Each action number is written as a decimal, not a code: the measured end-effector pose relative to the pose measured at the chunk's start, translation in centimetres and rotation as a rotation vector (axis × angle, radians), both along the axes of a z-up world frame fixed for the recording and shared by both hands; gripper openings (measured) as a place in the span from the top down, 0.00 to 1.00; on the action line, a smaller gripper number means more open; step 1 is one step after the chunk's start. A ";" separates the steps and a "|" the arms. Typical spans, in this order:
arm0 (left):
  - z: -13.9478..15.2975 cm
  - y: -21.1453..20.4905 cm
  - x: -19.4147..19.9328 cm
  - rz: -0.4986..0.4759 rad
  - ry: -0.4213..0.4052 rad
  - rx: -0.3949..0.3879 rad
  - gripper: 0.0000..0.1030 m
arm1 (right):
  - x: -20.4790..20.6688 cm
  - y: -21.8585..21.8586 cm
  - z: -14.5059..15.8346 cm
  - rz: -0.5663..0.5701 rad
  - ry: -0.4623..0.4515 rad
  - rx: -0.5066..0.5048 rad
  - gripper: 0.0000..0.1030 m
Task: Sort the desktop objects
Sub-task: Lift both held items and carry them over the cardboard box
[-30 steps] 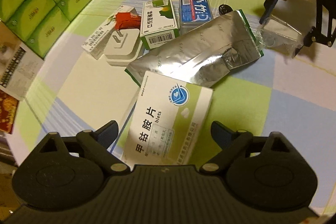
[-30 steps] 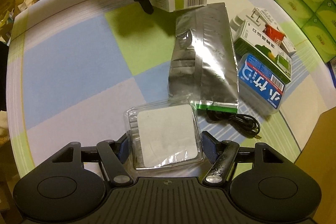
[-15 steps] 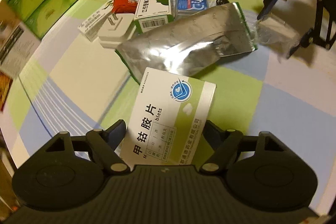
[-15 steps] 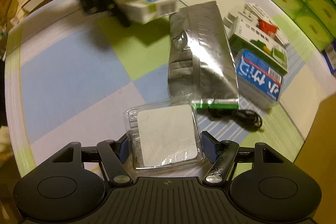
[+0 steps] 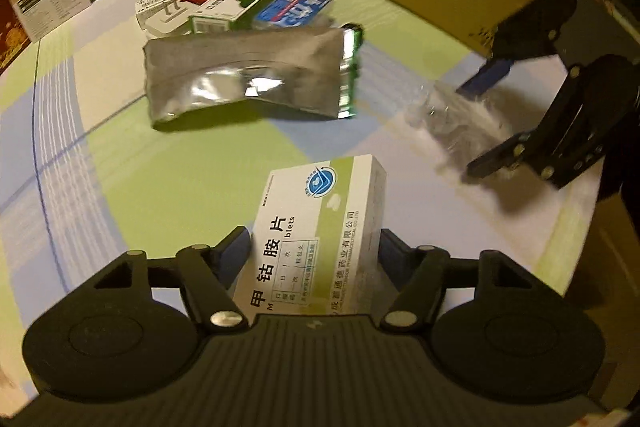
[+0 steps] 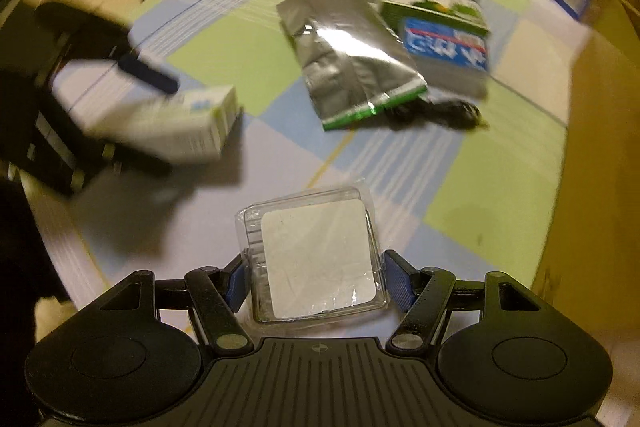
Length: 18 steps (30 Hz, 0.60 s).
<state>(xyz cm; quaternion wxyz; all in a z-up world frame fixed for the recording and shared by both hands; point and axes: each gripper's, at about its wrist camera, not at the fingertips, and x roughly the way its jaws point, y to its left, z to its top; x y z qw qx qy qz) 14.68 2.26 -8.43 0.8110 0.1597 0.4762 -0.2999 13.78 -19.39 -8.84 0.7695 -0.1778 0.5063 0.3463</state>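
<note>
Two hand-held grippers: left [image 5: 314, 251] closing on medicine box [image 5: 316, 231], right [image 6: 316, 273] clamps clear case [image 6: 316, 259].

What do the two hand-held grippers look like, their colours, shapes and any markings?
Both look alike. The left hand-held gripper and right hand-held gripper have a matte black ribbed body, two round raised discs at the sides, and black linkage arms with silver rivets. The fingers carry blue pads. A small crosshair mark sits at the centre of the body's front edge. No cables or sleeves show.
</note>
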 end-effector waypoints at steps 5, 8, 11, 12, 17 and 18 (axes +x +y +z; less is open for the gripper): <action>0.1 -2.0 -3.1 -0.015 -0.033 -0.063 0.36 | -1.5 -1.9 0.1 -0.032 -0.016 0.082 0.26; 0.0 -2.4 -4.1 -0.062 -0.080 -0.068 0.27 | -2.2 -2.7 -0.3 -0.026 -0.044 0.101 0.21; 0.0 -2.3 -4.3 -0.109 -0.132 -0.051 0.22 | -2.5 -3.3 -0.7 -0.017 -0.055 0.128 0.20; 0.0 -2.1 -4.1 -0.112 -0.135 -0.044 0.20 | -2.6 -3.3 -0.8 -0.009 -0.066 0.130 0.20; -1.4 -1.2 -2.5 -0.069 -0.062 -0.014 0.21 | -2.7 -2.9 -1.2 0.022 -0.119 0.138 0.20; -1.6 -1.2 -2.5 -0.067 -0.056 -0.011 0.24 | -2.6 -2.7 -1.4 0.030 -0.128 0.130 0.20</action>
